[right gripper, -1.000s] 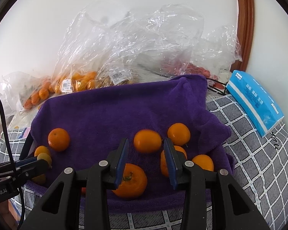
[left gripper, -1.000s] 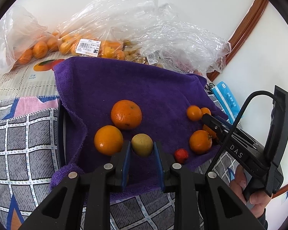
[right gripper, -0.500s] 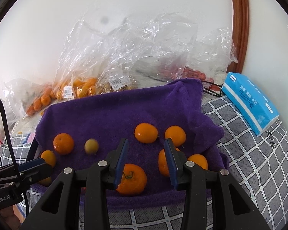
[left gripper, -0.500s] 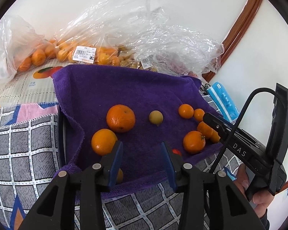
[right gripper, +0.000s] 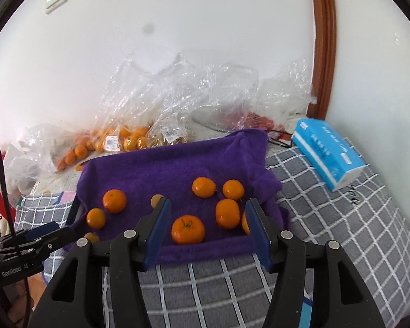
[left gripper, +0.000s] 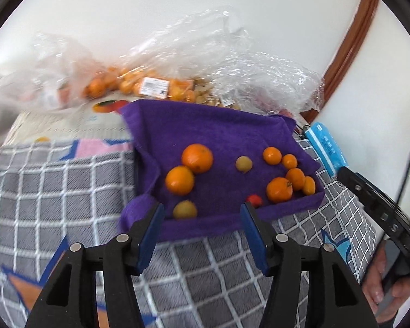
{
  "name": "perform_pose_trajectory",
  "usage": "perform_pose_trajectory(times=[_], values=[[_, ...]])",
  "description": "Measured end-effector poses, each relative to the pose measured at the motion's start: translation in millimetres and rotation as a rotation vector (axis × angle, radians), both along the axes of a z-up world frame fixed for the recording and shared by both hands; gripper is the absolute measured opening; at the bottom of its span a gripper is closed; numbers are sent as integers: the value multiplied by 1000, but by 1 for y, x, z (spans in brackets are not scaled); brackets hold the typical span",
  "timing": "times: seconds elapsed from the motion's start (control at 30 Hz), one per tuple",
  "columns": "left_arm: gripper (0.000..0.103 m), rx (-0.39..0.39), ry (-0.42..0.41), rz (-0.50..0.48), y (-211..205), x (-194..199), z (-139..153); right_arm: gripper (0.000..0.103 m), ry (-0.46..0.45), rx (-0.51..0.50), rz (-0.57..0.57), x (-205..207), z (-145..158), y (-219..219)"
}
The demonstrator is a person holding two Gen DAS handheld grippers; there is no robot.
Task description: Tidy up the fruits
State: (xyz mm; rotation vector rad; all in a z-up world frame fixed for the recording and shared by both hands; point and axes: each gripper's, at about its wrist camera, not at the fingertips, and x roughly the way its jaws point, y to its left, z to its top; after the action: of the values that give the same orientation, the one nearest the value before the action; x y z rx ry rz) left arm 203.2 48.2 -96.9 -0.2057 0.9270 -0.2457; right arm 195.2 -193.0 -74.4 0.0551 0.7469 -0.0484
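Both the left gripper [left gripper: 202, 216] and the right gripper [right gripper: 207, 213] are opening their jaws, gripping nothing. The oranges [right gripper: 188, 229] are lying mid-frame on the purple towel [right gripper: 161, 172], beyond the blue pads.

Fruits [left gripper: 196, 158] on towel [left gripper: 205, 128]; bags [left gripper: 177, 82] behind; tissue pack [right gripper: 328, 158] right.

I read "GenRobot.AI", partly blurred, on the black body of the left gripper [right gripper: 38, 239] in the right wrist view; on the right gripper [left gripper: 380, 202] I catch only "D" and "S"; the bag labels [left gripper: 155, 88] and blue tissue pack [right gripper: 329, 153] print stay unreadable
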Motion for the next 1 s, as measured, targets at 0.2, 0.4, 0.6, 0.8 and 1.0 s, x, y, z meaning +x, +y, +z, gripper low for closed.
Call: perform_pose_trajectory(times=[0.2, 0.4, 0.6, 0.8, 1.0], values=[[64, 66, -20, 63, 3, -37, 16, 64, 28, 25, 11, -37, 16, -5], [73, 101, -79, 92, -9, -72, 40, 64, 63, 55, 18, -66, 24, -16], [79, 153, -142, 108, -26, -104, 60, 80, -2, 15, 27, -98, 45, -18], [84, 171, -210, 138, -31, -134, 81, 98, -73, -9, 39, -129, 65, -22], [87, 185, -251, 131, -40, -161, 91, 100, -86, -43, 12, -153, 73, -28]])
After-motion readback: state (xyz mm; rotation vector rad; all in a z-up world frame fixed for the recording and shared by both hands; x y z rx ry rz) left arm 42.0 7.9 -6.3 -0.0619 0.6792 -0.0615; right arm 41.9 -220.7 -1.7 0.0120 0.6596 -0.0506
